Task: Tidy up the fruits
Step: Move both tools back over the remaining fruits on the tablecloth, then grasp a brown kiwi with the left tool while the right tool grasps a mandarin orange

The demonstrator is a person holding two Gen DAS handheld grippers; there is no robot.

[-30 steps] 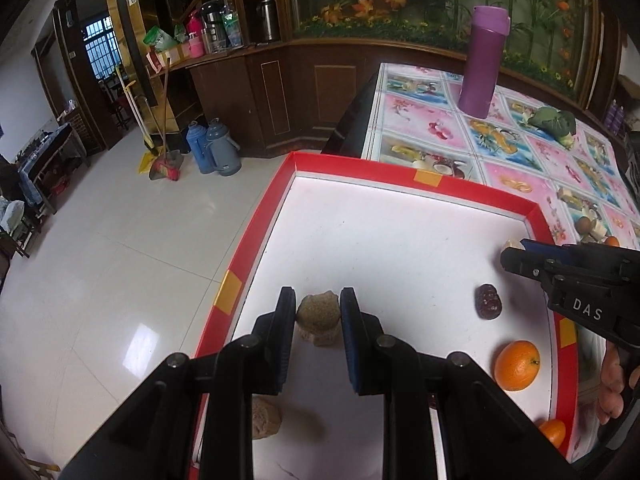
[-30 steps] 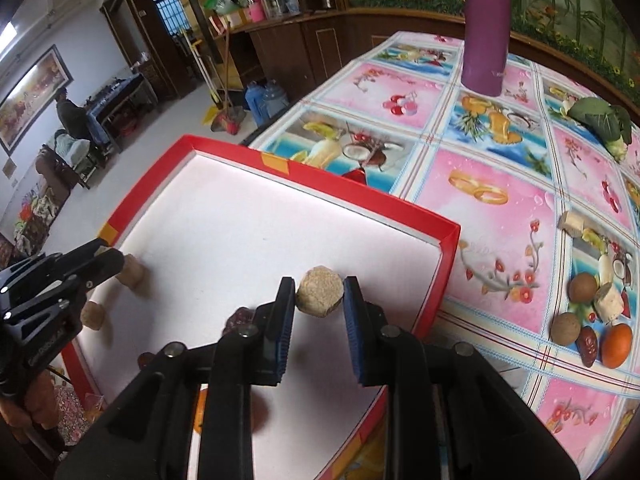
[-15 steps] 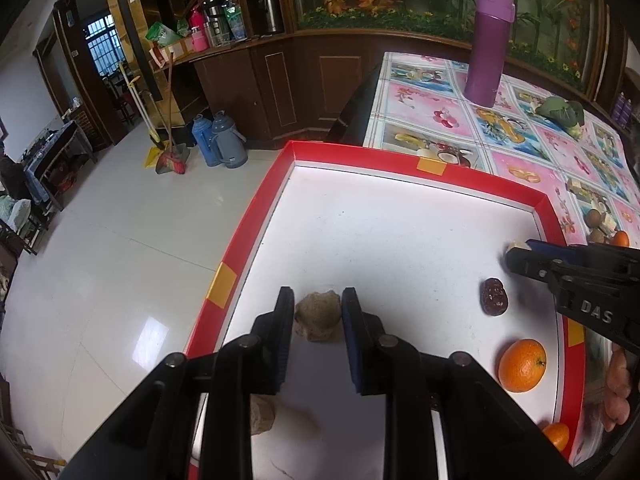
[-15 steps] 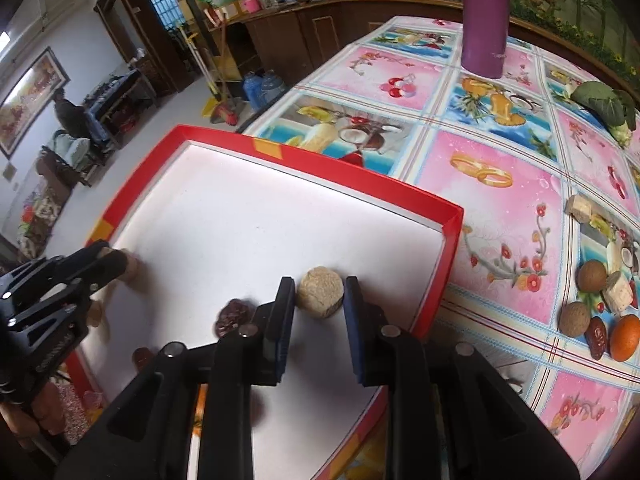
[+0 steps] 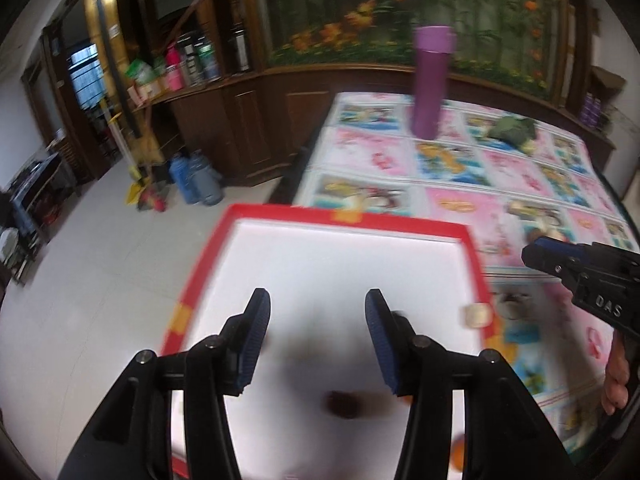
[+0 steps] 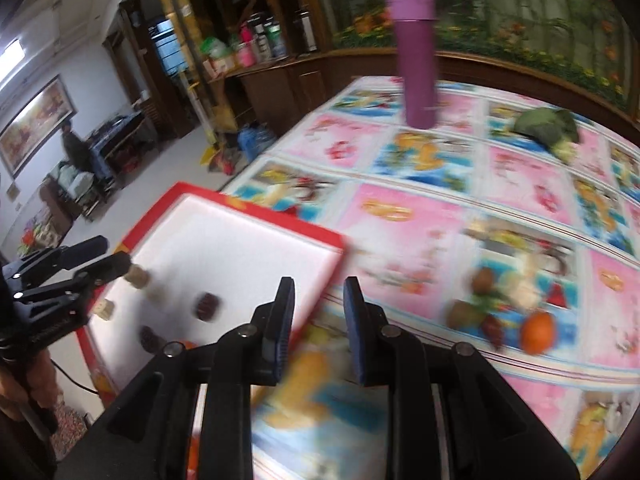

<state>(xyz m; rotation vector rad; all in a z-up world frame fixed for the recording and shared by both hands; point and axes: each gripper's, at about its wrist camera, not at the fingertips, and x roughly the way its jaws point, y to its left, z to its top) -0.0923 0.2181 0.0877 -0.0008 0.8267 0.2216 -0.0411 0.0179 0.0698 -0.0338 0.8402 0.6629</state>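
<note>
1. Left gripper (image 5: 316, 344): above the white tray (image 5: 472, 248); jaws have just been opening, now wide, nothing between them.
2. Tan blocks (image 6: 138, 276): on the tray's left side.
3. Dark fruits (image 6: 207, 305): blurred, mid-tray.
4. Right gripper (image 6: 318, 330): over the tray's right edge, jaws narrowly apart, empty.
5. Orange (image 6: 538, 332) and brown fruits (image 6: 482, 278): on the patterned tablecloth (image 6: 420, 208), right.
6. Purple flask (image 6: 416, 60): far, upright.

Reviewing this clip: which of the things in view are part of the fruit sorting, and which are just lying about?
Part of the job:
red-rimmed tray
tan pieces and dark pieces in it
loose pile on the tablecloth, orange included

Just lying about:
purple flask
green leafy vegetable
blue jugs
</note>
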